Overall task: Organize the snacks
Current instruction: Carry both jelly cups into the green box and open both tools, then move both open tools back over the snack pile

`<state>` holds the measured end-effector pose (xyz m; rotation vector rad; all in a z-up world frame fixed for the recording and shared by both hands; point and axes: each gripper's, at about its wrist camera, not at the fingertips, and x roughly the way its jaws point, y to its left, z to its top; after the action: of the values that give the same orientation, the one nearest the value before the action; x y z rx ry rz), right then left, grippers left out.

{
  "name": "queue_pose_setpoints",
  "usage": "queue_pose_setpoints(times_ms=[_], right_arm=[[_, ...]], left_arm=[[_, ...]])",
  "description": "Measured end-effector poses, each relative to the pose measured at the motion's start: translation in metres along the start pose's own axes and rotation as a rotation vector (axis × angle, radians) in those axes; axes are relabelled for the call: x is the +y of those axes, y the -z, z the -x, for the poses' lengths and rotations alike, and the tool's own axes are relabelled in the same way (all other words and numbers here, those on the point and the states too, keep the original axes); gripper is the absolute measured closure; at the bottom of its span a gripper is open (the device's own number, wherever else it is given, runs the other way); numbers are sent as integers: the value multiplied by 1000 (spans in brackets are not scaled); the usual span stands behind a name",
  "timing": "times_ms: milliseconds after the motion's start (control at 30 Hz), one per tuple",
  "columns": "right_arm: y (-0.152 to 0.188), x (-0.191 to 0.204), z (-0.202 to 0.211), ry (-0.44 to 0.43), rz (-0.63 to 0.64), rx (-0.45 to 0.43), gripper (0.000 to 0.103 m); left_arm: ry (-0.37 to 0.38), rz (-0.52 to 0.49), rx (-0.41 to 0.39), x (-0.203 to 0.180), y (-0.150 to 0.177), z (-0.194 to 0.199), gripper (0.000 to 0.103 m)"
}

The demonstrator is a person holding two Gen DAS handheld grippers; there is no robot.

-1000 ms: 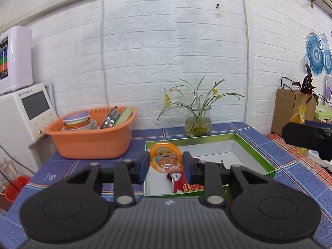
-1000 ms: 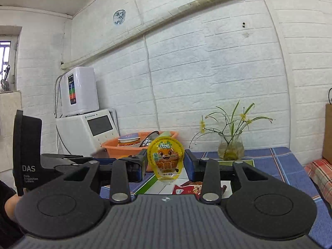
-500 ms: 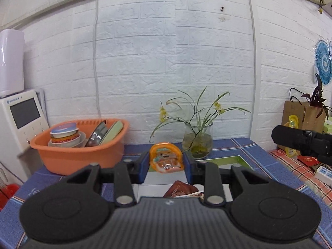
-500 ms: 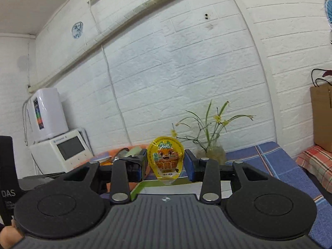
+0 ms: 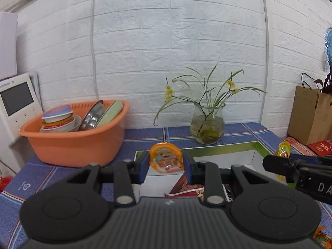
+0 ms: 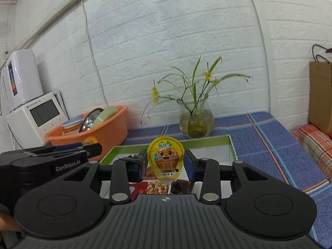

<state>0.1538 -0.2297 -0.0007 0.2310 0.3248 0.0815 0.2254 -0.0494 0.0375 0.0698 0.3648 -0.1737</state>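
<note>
Orange basin (image 5: 72, 143) and glass vase (image 5: 208, 122) stand behind green-rimmed box (image 5: 257, 145)

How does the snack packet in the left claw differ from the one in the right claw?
The orange dome-shaped packet in the left claw leans back, its face upward; the yellow dome-shaped packet in the right claw stands upright, its face toward the camera. Both show a cartoon animal and sit over the green-rimmed box.

left gripper (image 5: 166, 167) | we have pulled back from the green box (image 5: 259, 147), now seeing mostly its far rim | right gripper (image 6: 164, 161) | we have dropped and swung it over the box, yellow snack (image 6: 165, 158) above the packets inside
</note>
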Motion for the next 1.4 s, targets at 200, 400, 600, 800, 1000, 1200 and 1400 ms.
queue_pose_setpoints(times_ms=[200,400,600,800,1000,1200,1400], right_arm=[[9,-5,-11,67,12,47,39],[12,-8,-18,86,21,71,39],[15,-11,-23,85,16,92,39],[21,-13,-33,90,11,136,38],[21,-12,-34,82,8,153,4],[16,-12,-28,77,16,125,0],[4,-5,-7,44,19,59,0]], left_arm=[[22,-11,30,-6,9,-9,73],[34,-29,80,-16,22,-24,73],[36,-20,114,-16,28,-31,73],[23,-20,128,-13,31,-35,73],[19,-10,114,-9,29,-32,50],[0,5,81,0,20,-14,41],[-47,20,10,24,14,33,36]])
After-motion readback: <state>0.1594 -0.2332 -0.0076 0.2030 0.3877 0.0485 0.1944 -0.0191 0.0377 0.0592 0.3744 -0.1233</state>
